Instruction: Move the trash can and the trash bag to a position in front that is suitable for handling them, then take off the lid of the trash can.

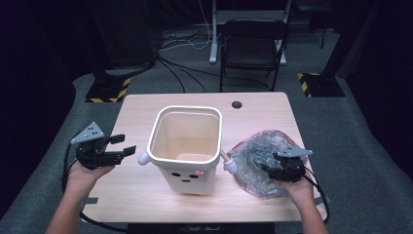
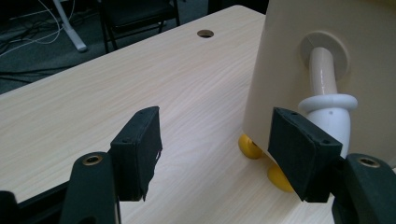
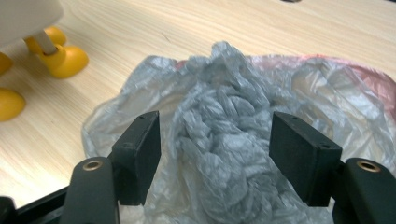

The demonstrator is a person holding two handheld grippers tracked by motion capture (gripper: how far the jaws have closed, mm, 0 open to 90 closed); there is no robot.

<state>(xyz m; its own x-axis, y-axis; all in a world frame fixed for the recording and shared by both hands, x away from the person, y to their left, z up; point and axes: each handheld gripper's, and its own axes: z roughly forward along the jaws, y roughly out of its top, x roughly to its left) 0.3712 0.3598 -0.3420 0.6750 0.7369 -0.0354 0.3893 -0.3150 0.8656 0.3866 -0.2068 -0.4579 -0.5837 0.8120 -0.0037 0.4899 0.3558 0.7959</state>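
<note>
A cream bin [image 1: 190, 179] with a small face on its front stands open-topped at the middle of the wooden table [image 1: 141, 107]. It has white peg arms [image 2: 327, 109] and yellow feet [image 3: 63, 58]. My left gripper [image 1: 124, 145] hovers left of the bin, open, with bare tabletop between its jaws [image 2: 217, 154]; the bin wall [image 2: 280, 56] is just beyond its right jaw. A crumpled translucent grey and pink plastic bag [image 1: 258, 146] lies right of the bin. My right gripper [image 1: 271, 164] is over it, open, its jaws either side of the bag's bunched ridge [image 3: 224, 107].
A cable hole [image 1: 237, 104] sits near the table's far edge. Behind the table are a folding chair [image 1: 253, 44], loose cables on the floor, and two hazard-striped bases [image 1: 107, 90]. Bare tabletop lies in front of and behind the bin.
</note>
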